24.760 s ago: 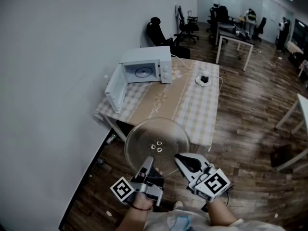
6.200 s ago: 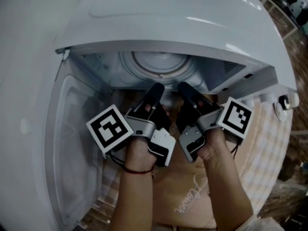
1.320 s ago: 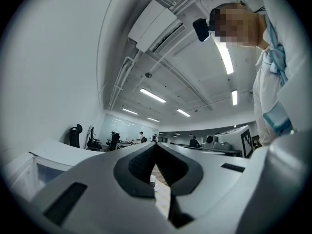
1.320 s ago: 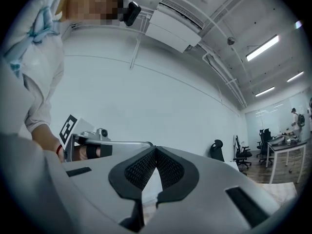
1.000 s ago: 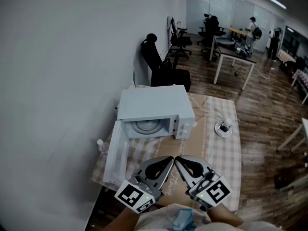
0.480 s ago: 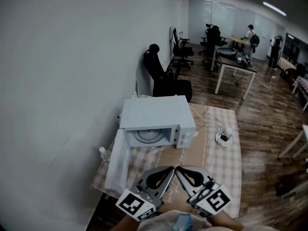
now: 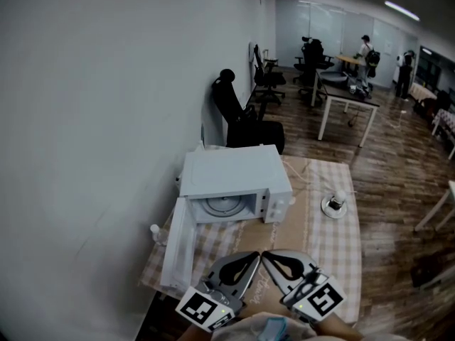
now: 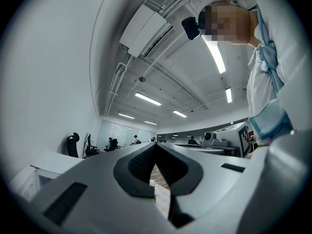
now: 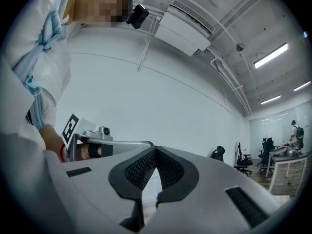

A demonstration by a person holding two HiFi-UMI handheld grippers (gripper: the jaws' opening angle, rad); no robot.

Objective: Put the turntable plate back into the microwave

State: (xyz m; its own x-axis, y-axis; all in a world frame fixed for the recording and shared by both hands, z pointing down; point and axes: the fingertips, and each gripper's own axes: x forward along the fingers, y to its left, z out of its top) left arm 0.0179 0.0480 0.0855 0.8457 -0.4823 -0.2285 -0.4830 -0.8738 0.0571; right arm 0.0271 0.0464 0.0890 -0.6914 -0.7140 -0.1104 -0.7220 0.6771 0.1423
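Resting inside the microwave, the turntable plate lies flat on the cavity floor and shows as a pale round disc through the opening. The microwave door hangs wide open, swung out toward the camera from the side of the microwave nearest the wall. The microwave stands on a bench covered with a checked cloth.

In front of the microwave, well apart from it and low in the head view, the left gripper and the right gripper are held side by side, their tips almost meeting and pointing toward the microwave. Each gripper has its jaws pressed together with nothing between them; each gripper's own view shows the dark ribbed pads meeting at the tip.

On the bench to the side of the microwave away from the wall sits a small white dish. Behind the microwave stands a black office chair.
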